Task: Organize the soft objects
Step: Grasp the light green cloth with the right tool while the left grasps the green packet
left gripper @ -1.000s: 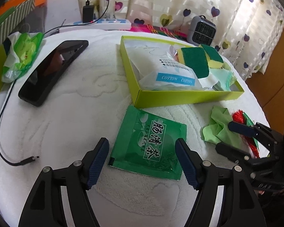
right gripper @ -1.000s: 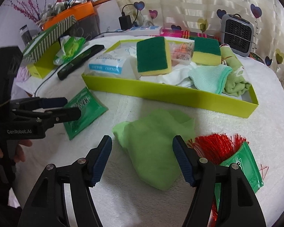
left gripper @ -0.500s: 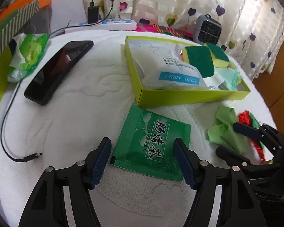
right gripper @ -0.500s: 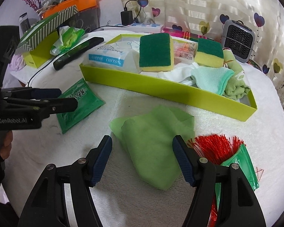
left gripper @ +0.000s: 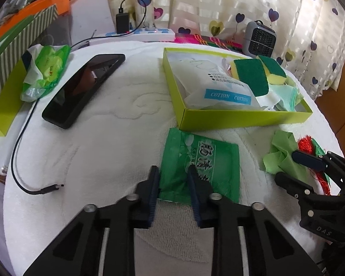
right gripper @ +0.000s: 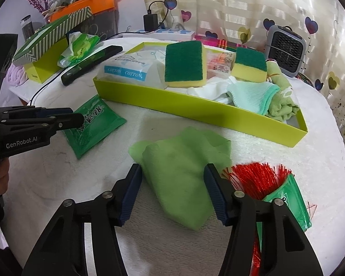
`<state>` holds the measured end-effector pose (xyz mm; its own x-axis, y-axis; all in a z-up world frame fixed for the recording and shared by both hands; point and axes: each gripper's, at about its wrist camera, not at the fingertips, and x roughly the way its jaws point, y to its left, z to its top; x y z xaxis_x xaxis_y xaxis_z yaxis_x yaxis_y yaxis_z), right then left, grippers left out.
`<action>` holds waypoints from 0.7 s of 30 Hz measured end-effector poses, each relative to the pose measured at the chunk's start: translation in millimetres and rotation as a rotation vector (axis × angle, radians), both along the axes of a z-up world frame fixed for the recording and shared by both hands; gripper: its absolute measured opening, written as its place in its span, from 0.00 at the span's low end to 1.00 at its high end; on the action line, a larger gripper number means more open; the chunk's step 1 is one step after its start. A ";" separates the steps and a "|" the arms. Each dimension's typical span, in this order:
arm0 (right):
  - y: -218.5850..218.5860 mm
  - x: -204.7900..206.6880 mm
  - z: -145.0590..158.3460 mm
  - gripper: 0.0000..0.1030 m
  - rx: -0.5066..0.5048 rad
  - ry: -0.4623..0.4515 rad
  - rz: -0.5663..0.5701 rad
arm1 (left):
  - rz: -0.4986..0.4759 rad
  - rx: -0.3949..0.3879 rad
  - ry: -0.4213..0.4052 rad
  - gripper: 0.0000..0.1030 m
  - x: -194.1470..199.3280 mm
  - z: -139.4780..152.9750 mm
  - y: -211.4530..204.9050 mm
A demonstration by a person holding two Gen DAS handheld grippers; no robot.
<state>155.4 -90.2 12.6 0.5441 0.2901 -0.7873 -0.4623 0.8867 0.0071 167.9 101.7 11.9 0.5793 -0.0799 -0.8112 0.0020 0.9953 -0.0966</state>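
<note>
A flat green tea packet lies on the white towel in front of the lime tray. My left gripper is shut on the packet's near left corner; it also shows in the right wrist view. My right gripper is open, its fingers either side of a crumpled light green cloth. The tray holds a cotton pack, two green-and-yellow sponges, a mint sock and a green towel.
A red tinsel bundle in a green packet lies right of the cloth. A black phone, a cable and a green wipes bag lie at left. A small grey fan stands behind the tray.
My left gripper has closed from wide open onto the green packet's near left corner. My right gripper has stayed open around the green cloth.
</note>
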 end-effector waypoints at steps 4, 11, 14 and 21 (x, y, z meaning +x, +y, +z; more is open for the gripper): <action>-1.6 1.0 0.8 0.46 0.001 -0.003 -0.009 | 0.008 -0.022 -0.006 0.12 -1.3 -0.7 1.0; -2.7 0.3 1.9 0.24 0.009 -0.010 -0.014 | 0.018 -0.040 -0.017 0.06 -4.0 0.6 2.7; -2.7 0.1 2.1 0.17 0.010 -0.010 -0.015 | 0.020 -0.044 -0.020 0.06 -4.9 0.8 3.5; -3.2 -1.8 2.8 0.12 0.018 -0.014 -0.012 | 0.022 -0.048 -0.027 0.05 -8.2 1.2 2.5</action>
<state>153.6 -93.4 15.4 0.5585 0.2977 -0.7743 -0.4521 0.8918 0.0168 159.8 104.2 13.1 0.6027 -0.1057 -0.7910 -0.0166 0.9893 -0.1449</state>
